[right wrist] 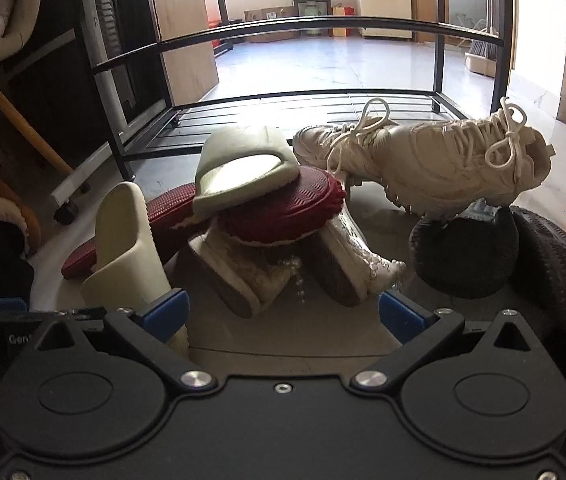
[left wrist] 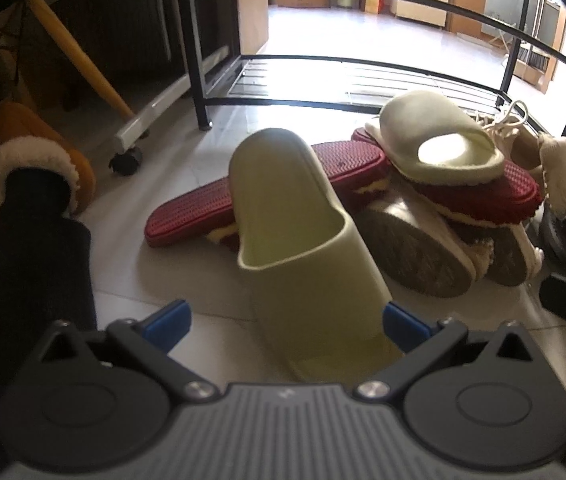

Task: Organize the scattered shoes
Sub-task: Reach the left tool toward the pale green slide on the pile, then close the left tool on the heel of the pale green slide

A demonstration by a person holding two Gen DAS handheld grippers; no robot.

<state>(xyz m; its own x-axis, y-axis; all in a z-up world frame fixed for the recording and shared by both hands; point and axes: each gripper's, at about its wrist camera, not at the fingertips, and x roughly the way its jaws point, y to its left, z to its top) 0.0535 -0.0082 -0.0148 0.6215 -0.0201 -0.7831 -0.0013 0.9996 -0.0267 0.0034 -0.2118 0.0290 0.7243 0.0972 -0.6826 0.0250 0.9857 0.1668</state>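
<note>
While left tongs gape round slipper | right tongs apart; sneakers fully visible

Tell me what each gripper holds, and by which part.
Nothing: left gripper and right gripper are open; left fingers straddle the heel of the pale green foam slipper.

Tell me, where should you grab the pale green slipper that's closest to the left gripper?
Probably by the heel end of the pale green slipper, coming from behind. The heel already sits between the open left hand-held gripper, and its flat sole there is thin enough to pinch.
</note>
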